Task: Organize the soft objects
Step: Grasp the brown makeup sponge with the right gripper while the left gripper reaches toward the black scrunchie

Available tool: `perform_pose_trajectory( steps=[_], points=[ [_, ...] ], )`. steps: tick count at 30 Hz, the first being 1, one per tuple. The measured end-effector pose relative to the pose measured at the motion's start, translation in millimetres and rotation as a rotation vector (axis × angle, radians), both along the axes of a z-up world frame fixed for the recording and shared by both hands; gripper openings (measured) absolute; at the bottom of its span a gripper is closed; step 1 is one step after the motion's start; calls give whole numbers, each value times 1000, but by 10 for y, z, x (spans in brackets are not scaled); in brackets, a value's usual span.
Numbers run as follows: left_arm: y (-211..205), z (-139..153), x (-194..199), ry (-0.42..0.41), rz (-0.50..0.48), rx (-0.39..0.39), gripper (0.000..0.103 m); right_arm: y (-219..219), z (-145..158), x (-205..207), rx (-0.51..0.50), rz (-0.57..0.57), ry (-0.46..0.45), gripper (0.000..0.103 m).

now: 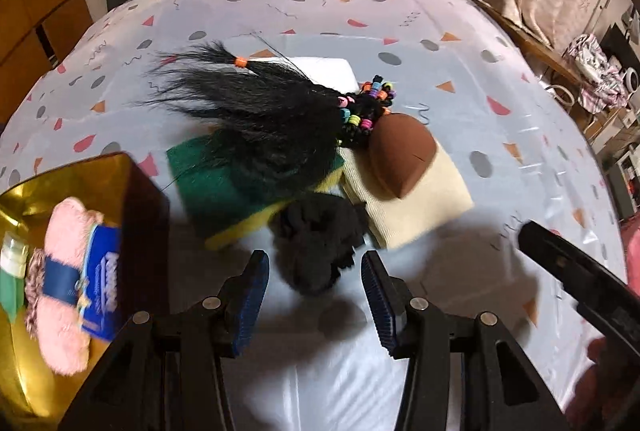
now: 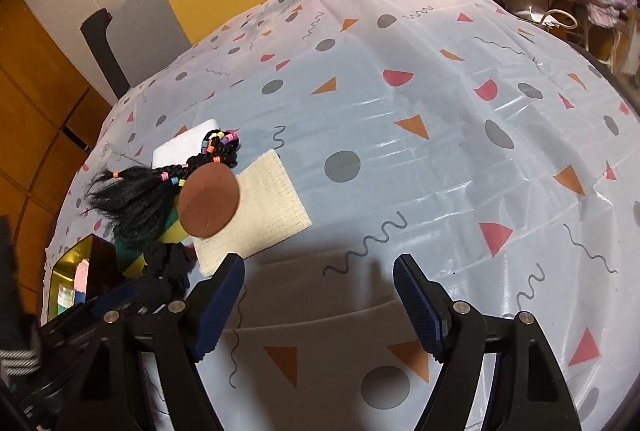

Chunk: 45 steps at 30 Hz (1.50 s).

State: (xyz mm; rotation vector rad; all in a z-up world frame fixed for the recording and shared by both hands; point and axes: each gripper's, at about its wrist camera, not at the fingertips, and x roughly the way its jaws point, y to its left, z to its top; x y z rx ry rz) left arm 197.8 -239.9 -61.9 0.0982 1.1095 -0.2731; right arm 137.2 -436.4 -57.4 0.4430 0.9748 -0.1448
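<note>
Here the left gripper [image 1: 316,295] is seen released, its jaws apart above a black scrunchie [image 1: 318,247] on the bench [image 1: 460,79], not pressing it. The right gripper [image 2: 320,295] is held released over bare patterned cover. Open room lies to the right; the gold box [image 1: 100,167] borders the pile's left.

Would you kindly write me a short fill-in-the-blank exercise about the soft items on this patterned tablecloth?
1. The brown egg-shaped makeup sponge rests on the folded ____ cloth.
2. The black braided hairpiece carries many-coloured ____ near its braided end.
3. The fluffy pink item lies inside the ____-lined box.
4. The crumpled black fabric lies just ahead of the ____ gripper, whose jaws are open.

Missing words: cream; beads; gold; left
</note>
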Motion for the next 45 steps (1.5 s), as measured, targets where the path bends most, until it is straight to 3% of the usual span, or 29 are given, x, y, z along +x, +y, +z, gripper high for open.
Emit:
perform_pose_trajectory(
  steps=[5,7,12,16,19,23,29,31,34,37,42,45],
  points=[
    [-42,-86,72,-53,-20,43,47,0,2,15,6,3,-2,78],
    [-3,-122,77,-54,-18,37,36,6,-2,19,8,6,-2,78],
    [90,-114,-80,-64,-30,-12,22,13,-10,20,10,8,0,78],
    [154,-107,-344,-60,-46,-60,19,12,-19,19,13,5,-2,78],
    [236,-156,-549,-33,-36,-94,19,30,-24,17,16,11,-6,78],
    [310,-167,-794,-71,-31,-124,19,81,-36,18,15,30,-11,78],
    [347,-70,-735,-69,-9,-188,20,147,-9,20,2,52,-31,78],
    [291,10,-603,-86,18,-181,41,137,4,22,-9,47,-37,78],
    [225,116,-423,-123,49,-166,54,90,1,20,-1,31,-35,78],
    [103,80,-237,-140,55,-70,63,55,1,27,3,21,-36,78],
    [44,-118,-73,-103,25,16,63,65,23,33,1,31,-46,78],
    [133,-185,-104,-119,50,-8,37,77,35,35,-6,36,-50,78]
  ],
)
